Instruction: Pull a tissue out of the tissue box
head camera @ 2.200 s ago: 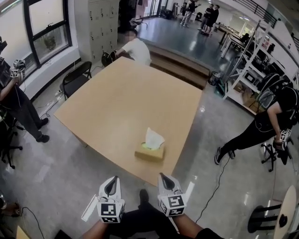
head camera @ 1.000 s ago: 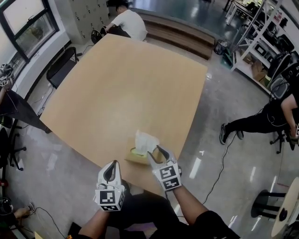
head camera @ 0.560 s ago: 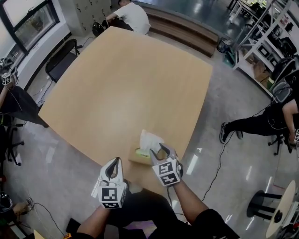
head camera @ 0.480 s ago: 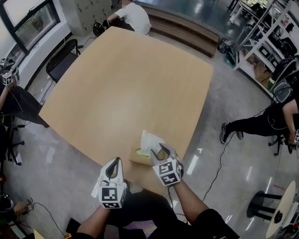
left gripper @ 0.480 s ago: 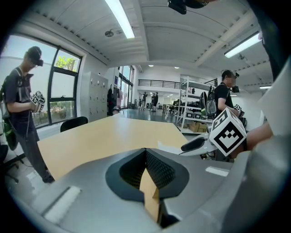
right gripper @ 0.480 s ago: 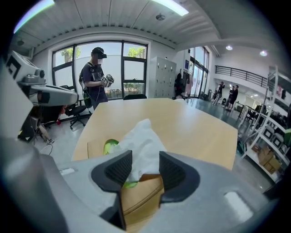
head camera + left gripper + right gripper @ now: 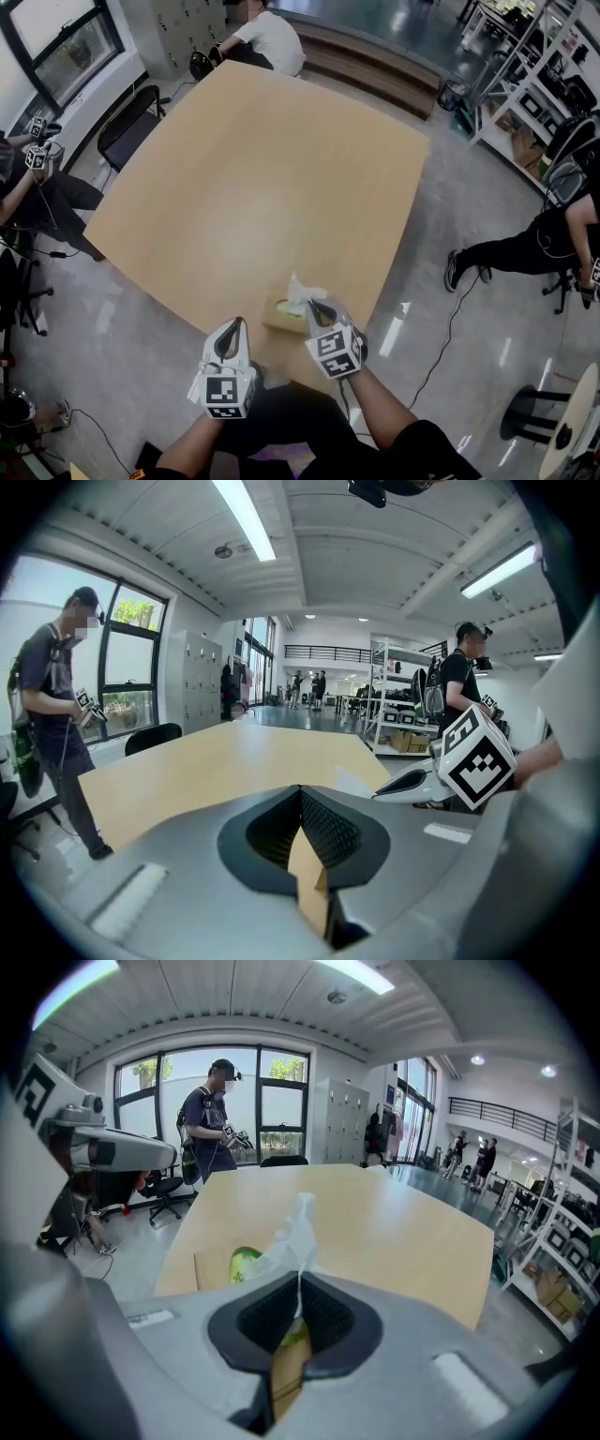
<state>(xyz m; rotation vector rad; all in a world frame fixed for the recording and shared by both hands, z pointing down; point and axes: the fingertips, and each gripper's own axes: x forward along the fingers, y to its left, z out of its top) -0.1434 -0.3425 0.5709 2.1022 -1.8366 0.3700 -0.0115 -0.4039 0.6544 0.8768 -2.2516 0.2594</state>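
Note:
A tan tissue box (image 7: 281, 316) with a green opening lies near the front edge of the wooden table (image 7: 262, 169). A white tissue (image 7: 301, 291) stands up from it. My right gripper (image 7: 322, 310) is right over the box, shut on the tissue's lower part. In the right gripper view the tissue (image 7: 291, 1227) rises from between the closed jaws of the right gripper (image 7: 299, 1288), with the box (image 7: 214, 1269) below. My left gripper (image 7: 232, 327) hovers left of the box off the table's edge, shut on nothing; its jaws meet in the left gripper view (image 7: 302, 797).
A black chair (image 7: 131, 127) stands at the table's left side and a person (image 7: 267, 36) sits at its far edge. Other people stand at left (image 7: 28, 183) and right (image 7: 548, 239). Shelving (image 7: 525, 84) fills the upper right. A round stool (image 7: 553, 427) is at lower right.
The right gripper was open around the tissue; now its jaws have shut on it and it sits slightly lower. The tissue looks squeezed narrower. The left gripper has stayed put.

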